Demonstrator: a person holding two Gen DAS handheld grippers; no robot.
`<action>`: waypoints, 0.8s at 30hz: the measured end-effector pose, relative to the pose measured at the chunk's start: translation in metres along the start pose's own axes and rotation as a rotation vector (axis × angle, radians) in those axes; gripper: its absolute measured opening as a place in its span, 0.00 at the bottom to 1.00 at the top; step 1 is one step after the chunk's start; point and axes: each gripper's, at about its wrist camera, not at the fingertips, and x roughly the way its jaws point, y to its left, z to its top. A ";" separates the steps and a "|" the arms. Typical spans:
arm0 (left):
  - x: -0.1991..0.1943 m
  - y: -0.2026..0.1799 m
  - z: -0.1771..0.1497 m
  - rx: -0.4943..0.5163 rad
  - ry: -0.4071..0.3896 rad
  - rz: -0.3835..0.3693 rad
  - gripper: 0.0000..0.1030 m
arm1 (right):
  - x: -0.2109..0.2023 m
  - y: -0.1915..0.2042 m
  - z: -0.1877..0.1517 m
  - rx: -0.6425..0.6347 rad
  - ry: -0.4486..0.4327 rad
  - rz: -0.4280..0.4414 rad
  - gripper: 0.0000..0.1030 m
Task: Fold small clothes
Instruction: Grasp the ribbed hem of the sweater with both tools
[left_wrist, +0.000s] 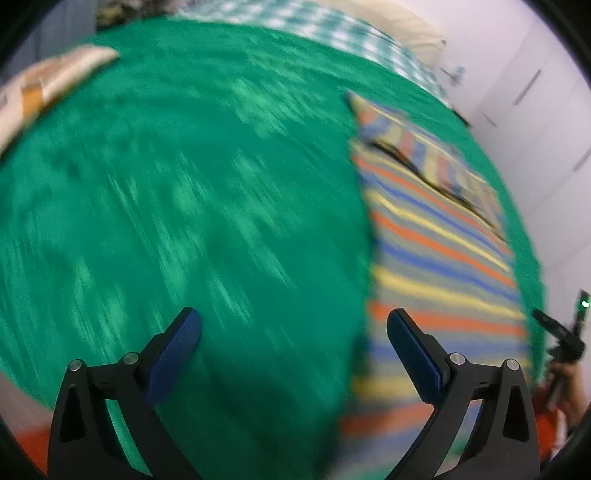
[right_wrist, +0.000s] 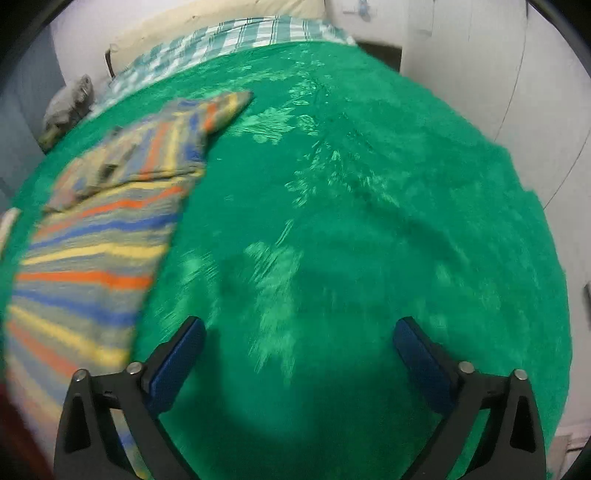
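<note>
A striped garment (left_wrist: 436, 236) in orange, blue, yellow and grey lies flat on a green bedspread (left_wrist: 184, 192), at the right of the left wrist view. It also shows at the left of the right wrist view (right_wrist: 96, 243), with one sleeve folded over its top. My left gripper (left_wrist: 293, 325) is open and empty above the bedspread, its right finger over the garment's left edge. My right gripper (right_wrist: 299, 334) is open and empty over bare bedspread (right_wrist: 369, 221), to the right of the garment. Both views are motion-blurred.
A cream and tan cloth (left_wrist: 44, 85) lies at the far left of the bed. A green checked sheet (right_wrist: 229, 37) and a pillow (right_wrist: 207, 14) lie at the bed's head. White walls and cupboards (left_wrist: 535, 110) stand beyond the bed.
</note>
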 end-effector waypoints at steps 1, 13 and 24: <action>0.000 -0.005 -0.008 0.018 0.022 -0.014 0.98 | -0.013 0.003 -0.009 -0.001 0.019 0.055 0.97; 0.029 -0.068 -0.057 0.228 0.269 0.031 0.06 | -0.002 0.072 -0.109 0.013 0.373 0.323 0.16; -0.001 -0.054 0.038 -0.015 0.180 -0.315 0.04 | -0.029 0.060 -0.029 0.211 0.233 0.578 0.06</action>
